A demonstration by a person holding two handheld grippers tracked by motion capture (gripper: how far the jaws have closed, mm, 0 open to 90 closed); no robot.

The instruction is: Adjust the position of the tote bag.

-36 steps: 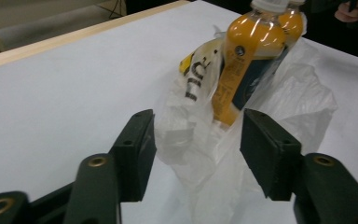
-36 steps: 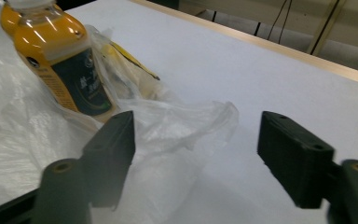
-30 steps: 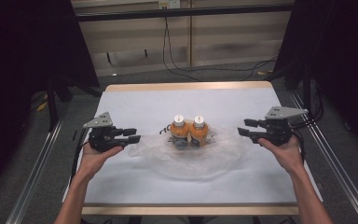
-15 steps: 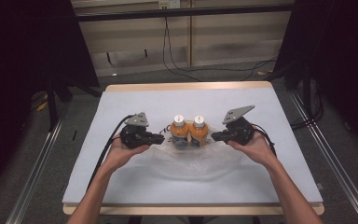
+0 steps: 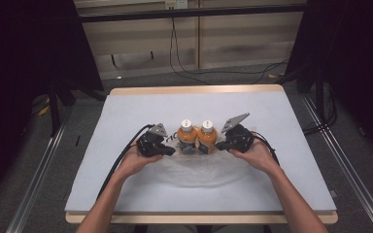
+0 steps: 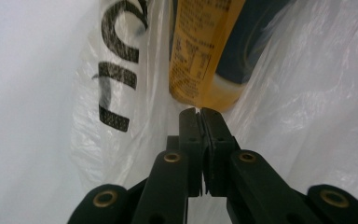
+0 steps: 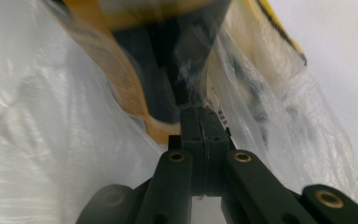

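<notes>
Now both claws sit low at the middle of the desk (image 5: 126,107), one on each side of two orange juice bottles (image 5: 196,137) that stand upright, side by side and touching, with white caps.

- Bottles stand on or inside a clear plastic bag (image 5: 199,167) that spreads flat toward the desk's near edge. Black lettering shows on the film in the left claw's view.
- Left claw (image 5: 171,151): jaws together, tips just at the foot of the left bottle (image 6: 205,51). Bag film (image 6: 121,93) bunches at the tips. It looks pinched between them, but the fold itself is hard to make out.
- Right claw (image 5: 219,145): jaws together as well, tips at the base of the right bottle (image 7: 135,88), with thin film (image 7: 261,140) drawn up to the tips. Likely a pinch on the bag here too.
- Both sets of jaws have just been closing onto the film beside the bottles.

Judgement: the work in hand seems to be bagging the bottles. Done: bottles placed on the bag, both sides of the bag seemingly gripped. Left: raise the bag's sides up around the bottles, gather the mouth over the caps. The bag lies mostly flat, so an early stage.
</notes>
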